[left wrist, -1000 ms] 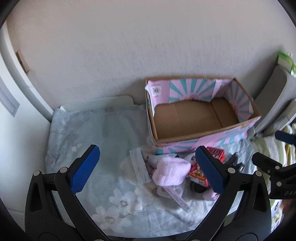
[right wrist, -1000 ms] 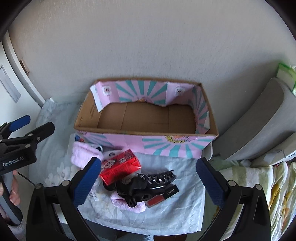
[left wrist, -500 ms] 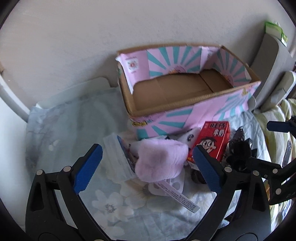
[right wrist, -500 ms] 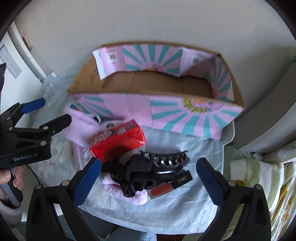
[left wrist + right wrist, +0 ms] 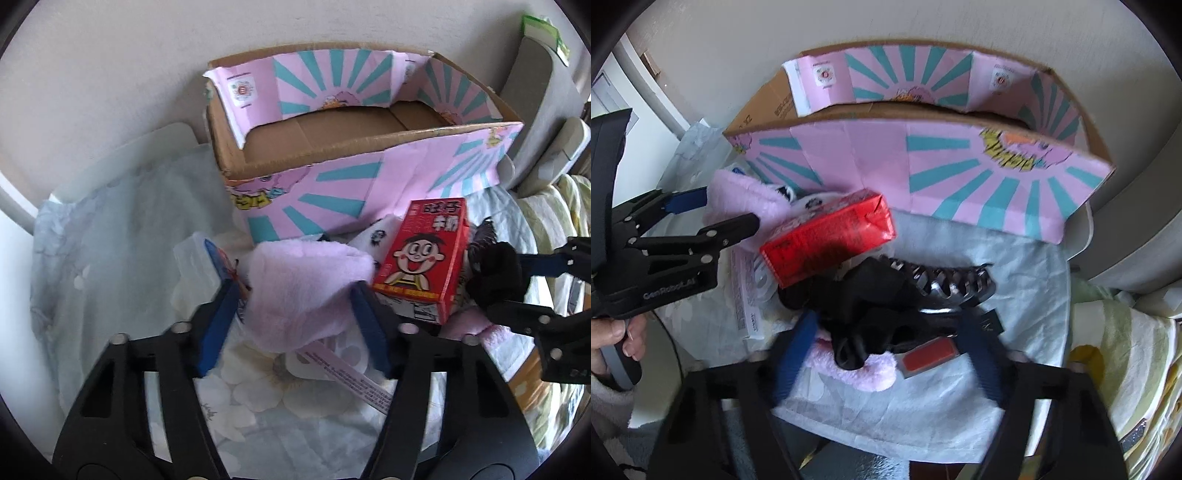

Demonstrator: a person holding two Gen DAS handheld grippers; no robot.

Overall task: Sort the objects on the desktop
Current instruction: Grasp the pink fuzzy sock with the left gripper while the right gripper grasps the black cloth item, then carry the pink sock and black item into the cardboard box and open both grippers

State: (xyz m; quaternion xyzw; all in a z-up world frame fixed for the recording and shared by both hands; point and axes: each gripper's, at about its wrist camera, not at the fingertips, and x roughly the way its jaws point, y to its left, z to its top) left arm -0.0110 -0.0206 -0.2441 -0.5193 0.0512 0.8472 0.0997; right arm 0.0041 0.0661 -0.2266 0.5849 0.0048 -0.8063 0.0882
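- Lying in a heap in front of the box, the pink fluffy cloth (image 5: 303,291) sits on the flowered sheet (image 5: 122,258), its long side running roughly left to right in the left wrist view.
- The left gripper (image 5: 293,306) has just been closing; its blue pads now sit against both sides of the pink fluffy cloth, squeezing it at a middling width.
- Just right of that cloth, the red milk carton (image 5: 424,258) lies on the pile with its printed face up, its long axis pointing toward the box front and leaning slightly left.
- In the right wrist view the carton (image 5: 831,243) lies slantwise, its folded end pointing up and right toward the box.
- Below it, a black cloth bundle (image 5: 864,314) rests on a second pink fluffy piece (image 5: 868,373), touching a black hair claw (image 5: 945,284) whose length runs left to right.
- The right gripper (image 5: 886,350) has just been closing too; its pads flank the black cloth bundle, but motion blur hides whether they press on it.
- A small flat red item (image 5: 929,352) lies by the right pad.
- The cardboard box (image 5: 332,184), pink with teal rays, stands open against the wall; what shows of its brown floor is bare.
- A hand (image 5: 613,343) grips the left tool's handle.
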